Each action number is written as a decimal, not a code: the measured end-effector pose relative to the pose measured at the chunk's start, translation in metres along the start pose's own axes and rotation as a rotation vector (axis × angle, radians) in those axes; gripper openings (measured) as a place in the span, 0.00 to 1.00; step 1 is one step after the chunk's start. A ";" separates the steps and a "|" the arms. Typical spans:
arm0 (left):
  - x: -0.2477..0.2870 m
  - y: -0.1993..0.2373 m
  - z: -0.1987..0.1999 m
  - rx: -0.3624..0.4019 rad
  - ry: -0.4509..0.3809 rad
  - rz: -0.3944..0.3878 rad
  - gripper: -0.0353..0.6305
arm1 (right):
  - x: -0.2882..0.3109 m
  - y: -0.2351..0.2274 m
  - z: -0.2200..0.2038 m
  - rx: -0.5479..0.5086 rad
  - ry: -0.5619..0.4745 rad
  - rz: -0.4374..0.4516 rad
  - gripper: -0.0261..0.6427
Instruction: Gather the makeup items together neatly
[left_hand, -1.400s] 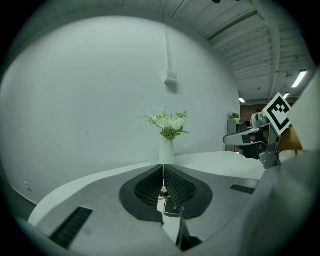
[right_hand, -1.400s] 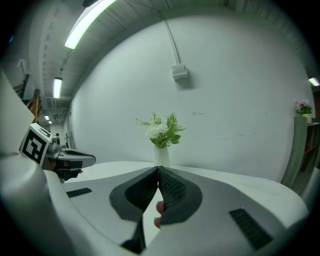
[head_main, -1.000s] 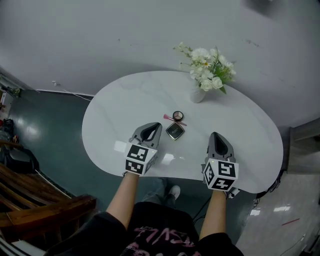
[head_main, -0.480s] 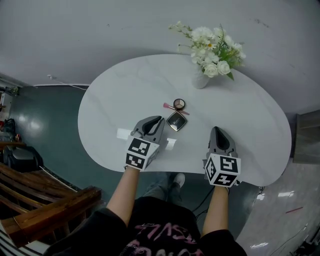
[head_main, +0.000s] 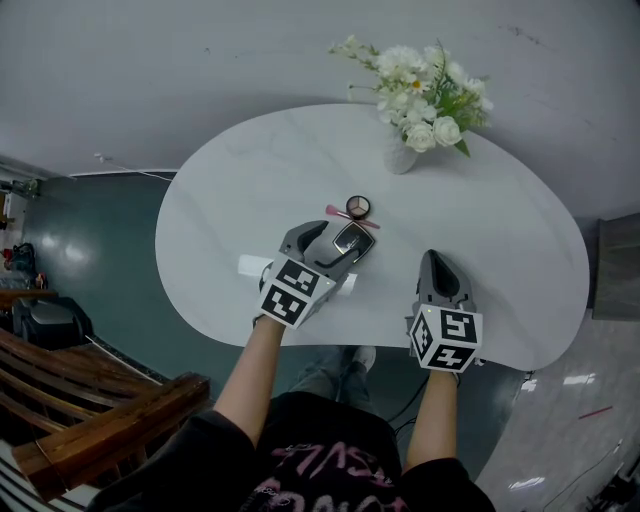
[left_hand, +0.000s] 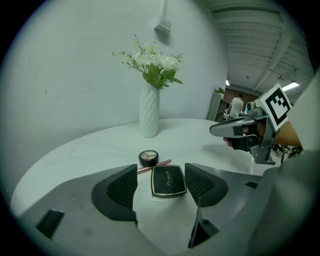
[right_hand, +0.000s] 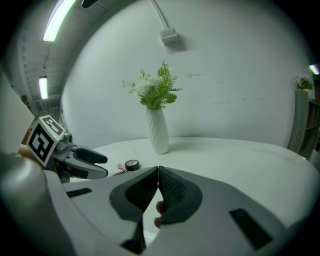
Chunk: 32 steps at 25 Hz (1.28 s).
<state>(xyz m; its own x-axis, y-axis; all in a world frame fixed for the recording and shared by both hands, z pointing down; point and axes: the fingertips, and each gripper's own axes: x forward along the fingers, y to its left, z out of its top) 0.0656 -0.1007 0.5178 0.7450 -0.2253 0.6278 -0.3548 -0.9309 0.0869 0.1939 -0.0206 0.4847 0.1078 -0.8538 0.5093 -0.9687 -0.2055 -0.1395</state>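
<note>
A black square compact (left_hand: 168, 180) with a gold rim lies flat on the white table (head_main: 230, 200). My left gripper (left_hand: 161, 172) has just been opening; it stands open with a jaw on each side of the compact (head_main: 352, 240), pads clear of it. Just beyond lie a round eyeshadow pot (left_hand: 148, 157) and a pink pencil (left_hand: 159, 164); the head view shows the pot (head_main: 358, 207) and pencil (head_main: 338, 212) too. My right gripper (head_main: 433, 264) is shut and empty over the table's near right, apart from the items. Its pads (right_hand: 170, 186) meet.
A white ribbed vase (head_main: 400, 158) of white flowers stands at the table's far side, behind the makeup. The table's curved near edge (head_main: 380, 345) runs under both grippers. A wooden bench (head_main: 90, 400) stands on the floor at lower left.
My left gripper has moved forward and down to the compact and its jaws have opened around it. The right gripper has sunk slightly and stays shut.
</note>
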 end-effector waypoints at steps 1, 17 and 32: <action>0.004 -0.002 0.000 0.001 0.011 -0.008 0.48 | 0.001 -0.001 0.000 0.003 0.001 -0.002 0.13; 0.058 -0.016 -0.033 -0.005 0.286 -0.042 0.59 | 0.011 -0.021 -0.008 0.025 0.031 -0.033 0.13; 0.058 -0.014 -0.036 -0.013 0.316 -0.038 0.55 | 0.012 -0.022 -0.009 0.026 0.035 -0.040 0.13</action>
<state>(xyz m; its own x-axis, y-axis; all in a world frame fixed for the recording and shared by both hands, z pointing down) 0.0935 -0.0906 0.5814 0.5462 -0.0875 0.8331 -0.3388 -0.9326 0.1241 0.2143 -0.0217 0.5013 0.1375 -0.8274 0.5446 -0.9577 -0.2514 -0.1401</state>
